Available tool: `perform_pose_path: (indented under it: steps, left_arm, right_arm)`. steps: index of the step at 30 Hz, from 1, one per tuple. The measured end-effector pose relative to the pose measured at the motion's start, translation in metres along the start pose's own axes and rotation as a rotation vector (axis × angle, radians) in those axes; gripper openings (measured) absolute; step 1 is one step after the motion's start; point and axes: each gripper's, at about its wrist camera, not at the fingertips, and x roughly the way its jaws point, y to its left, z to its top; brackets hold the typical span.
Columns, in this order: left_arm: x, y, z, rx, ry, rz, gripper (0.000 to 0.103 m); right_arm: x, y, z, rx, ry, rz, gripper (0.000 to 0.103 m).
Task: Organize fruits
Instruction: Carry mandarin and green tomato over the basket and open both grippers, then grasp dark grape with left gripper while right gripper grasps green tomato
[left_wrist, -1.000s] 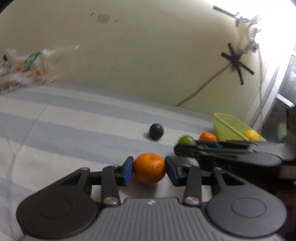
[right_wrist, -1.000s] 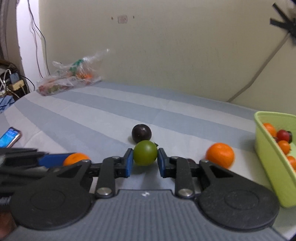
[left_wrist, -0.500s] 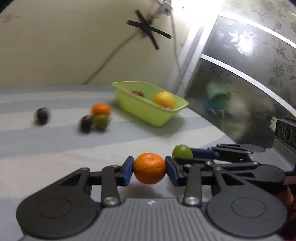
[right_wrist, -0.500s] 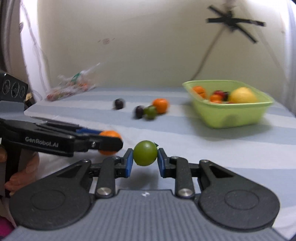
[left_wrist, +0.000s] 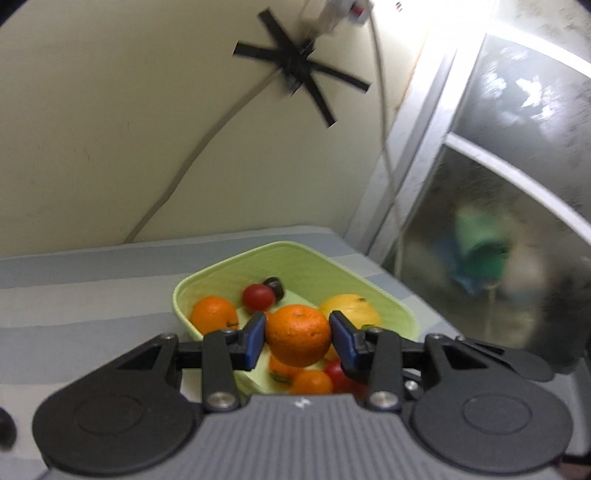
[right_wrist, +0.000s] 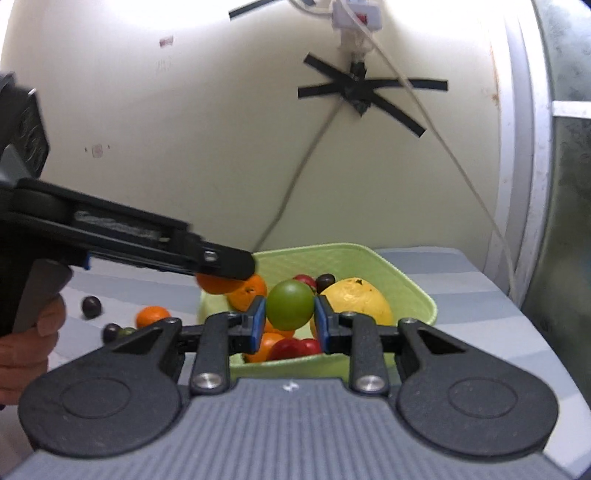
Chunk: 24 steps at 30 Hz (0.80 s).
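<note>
Tub (left_wrist: 373, 291): light green plastic, smooth, with round corners. It sits on the striped bed (left_wrist: 74, 295), near the wall and the window.
In the tub: a big yellow fruit (left_wrist: 351, 308) with a bumpy skin, some small oranges (left_wrist: 214, 314), round red fruits (left_wrist: 258, 297) and one dark plum (left_wrist: 275, 286). They lie close, and some touch.
Left gripper (left_wrist: 297, 339): its blue fingers (left_wrist: 255, 338) pinch an orange (left_wrist: 298, 334) from both sides.
Orange: round, bright, with a dimpled skin. It hangs in the air over the near part of the tub.
Right gripper (right_wrist: 290, 312): its blue fingers (right_wrist: 321, 321) pinch a green fruit (right_wrist: 290, 309) from both sides.
Green fruit: round, smooth and a bit shiny. It is up in the air at the near rim of the tub, in front of the yellow fruit.
Left on the bed: an orange one (right_wrist: 152, 316), two dark ones (right_wrist: 91, 306) and a bit of a green one (right_wrist: 127, 331), all out beside the tub on its left. The orange one and one dark one lie near each other.
Bed cloth: soft, with wide blue-grey and white stripes.
Hand (right_wrist: 26, 343): a person's hand holds the grip of the left gripper, seen at the left edge of the right camera's view.
</note>
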Motion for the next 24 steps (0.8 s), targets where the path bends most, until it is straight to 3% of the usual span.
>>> perform_pose_path:
  steps: [3,6,10,14,18,21,24]
  left_arm:
    - [0.009,0.005,-0.006,-0.009,0.022,0.018,0.041]
    - [0.008,0.008,-0.007,-0.009,0.006,0.030,0.054]
    - [-0.014,0.015,-0.002,-0.044,-0.051,0.019,0.054]
    - [-0.063,0.039,-0.005,-0.130,-0.158,0.035,0.054]
    - [-0.121,0.085,-0.035,-0.220,-0.220,0.177,0.054]
    - [-0.149,0.116,-0.064,-0.282,-0.203,0.299,0.054]
    - [-0.163,0.137,-0.092,-0.330,-0.179,0.368,0.054]
  right_arm:
    - [0.010,-0.001,-0.008,-0.005,0.006,0.000,0.033]
    - [0.006,-0.007,-0.011,0.007,-0.022,0.006,0.050]
    - [-0.006,-0.019,-0.009,0.073,-0.094,-0.002,0.051]
    - [-0.021,-0.030,-0.013,0.146,-0.140,-0.011,0.051]
    - [-0.033,-0.031,-0.013,0.195,-0.182,0.025,0.047]
    - [-0.038,-0.019,-0.012,0.190,-0.176,0.104,0.043]
    - [-0.036,0.009,-0.016,0.144,-0.121,0.207,0.043]
